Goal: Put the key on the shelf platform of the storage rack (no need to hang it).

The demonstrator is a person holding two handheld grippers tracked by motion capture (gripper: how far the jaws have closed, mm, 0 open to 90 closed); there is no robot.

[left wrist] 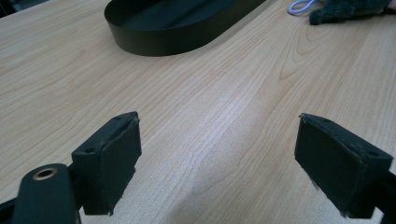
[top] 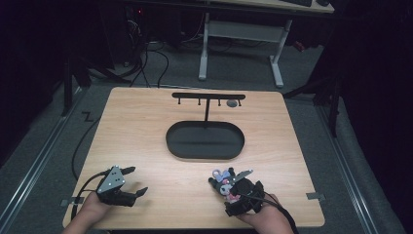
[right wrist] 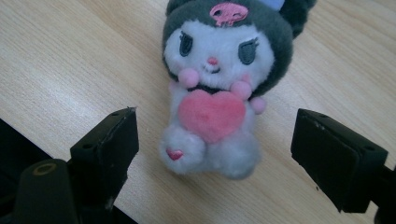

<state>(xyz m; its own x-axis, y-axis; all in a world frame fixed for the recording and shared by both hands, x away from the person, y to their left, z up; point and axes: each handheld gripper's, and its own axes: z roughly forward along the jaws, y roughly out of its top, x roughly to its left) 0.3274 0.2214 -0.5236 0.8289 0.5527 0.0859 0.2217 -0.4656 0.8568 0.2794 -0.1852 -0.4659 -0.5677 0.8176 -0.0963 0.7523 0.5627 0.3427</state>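
Light wooden table, centre of the frame. A black oval tray lies at mid-table, a T-shaped hook stand rising at its upper edge. A plush toy lies on the bare wood at lower right, near the front edge.

On the wooden table, the right gripper sits at the near edge, its jaws spread and not clamped on anything. A plush toy with a dark hood lies at the tips of those jaws. Ahead of them stands a black oval tray with a hook rack. The left gripper rests with jaws parted over bare wood.
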